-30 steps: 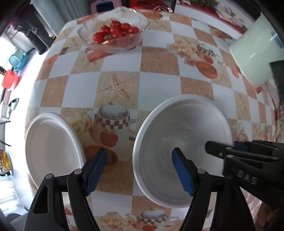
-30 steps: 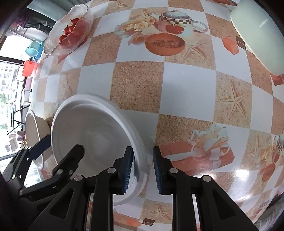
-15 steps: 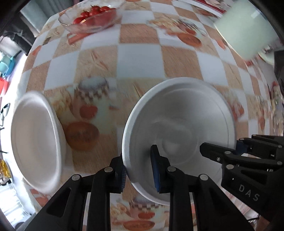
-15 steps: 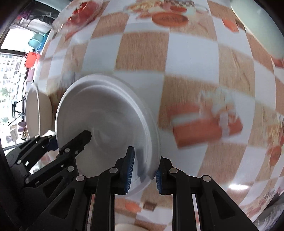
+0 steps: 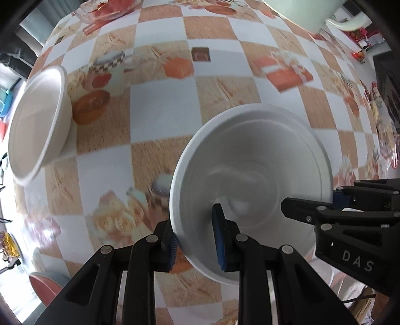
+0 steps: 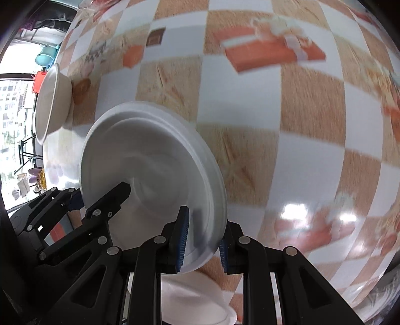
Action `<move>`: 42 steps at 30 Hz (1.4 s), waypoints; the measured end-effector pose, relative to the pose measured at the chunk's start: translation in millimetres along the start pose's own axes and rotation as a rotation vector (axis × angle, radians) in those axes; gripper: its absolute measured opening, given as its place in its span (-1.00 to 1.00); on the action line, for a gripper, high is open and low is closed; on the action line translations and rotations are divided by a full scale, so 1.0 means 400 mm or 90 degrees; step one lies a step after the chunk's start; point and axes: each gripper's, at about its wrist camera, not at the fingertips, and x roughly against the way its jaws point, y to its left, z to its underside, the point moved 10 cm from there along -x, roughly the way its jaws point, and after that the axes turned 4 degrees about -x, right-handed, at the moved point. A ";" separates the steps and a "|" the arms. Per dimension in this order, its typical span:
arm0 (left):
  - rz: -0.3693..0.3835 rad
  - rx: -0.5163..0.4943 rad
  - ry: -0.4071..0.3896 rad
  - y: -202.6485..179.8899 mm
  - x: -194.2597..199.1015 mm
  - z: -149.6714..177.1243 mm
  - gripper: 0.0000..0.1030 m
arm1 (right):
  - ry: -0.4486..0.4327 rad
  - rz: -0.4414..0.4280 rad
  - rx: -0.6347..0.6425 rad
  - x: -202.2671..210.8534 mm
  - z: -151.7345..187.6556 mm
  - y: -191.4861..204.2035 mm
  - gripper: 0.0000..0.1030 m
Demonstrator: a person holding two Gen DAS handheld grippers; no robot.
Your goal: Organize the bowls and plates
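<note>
White plate (image 5: 252, 160), rim doubly pinched

L gripper (image 5: 196, 240) jaws clamped on near rim of white plate (image 5: 250, 180), one pad inside, one outside. R gripper (image 5: 335, 200) grips plate's right rim. White bowl (image 5: 37, 120) sits at left on checkered table (image 5: 160, 105), well apart. Pale green mug (image 5: 300, 12) at top right.

Plate (image 5: 252, 160) over tablecloth (image 5: 160, 120); bowl (image 5: 37, 120) left on tablecloth.
</note>
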 end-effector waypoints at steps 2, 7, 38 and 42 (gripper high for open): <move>-0.002 -0.003 0.001 0.001 -0.004 -0.001 -0.48 | 0.003 0.000 -0.003 -0.007 0.019 -0.007 -0.53; -0.009 -0.007 0.002 -0.011 -0.004 0.043 -0.48 | 0.000 -0.002 -0.019 -0.015 0.024 -0.023 -0.53; 0.006 -0.122 -0.017 -0.222 0.189 0.247 -0.45 | -0.054 -0.008 -0.104 0.136 0.284 -0.085 -0.52; 0.008 -0.148 -0.004 -0.242 0.170 0.272 -0.45 | -0.035 -0.008 -0.122 0.098 0.335 -0.099 -0.52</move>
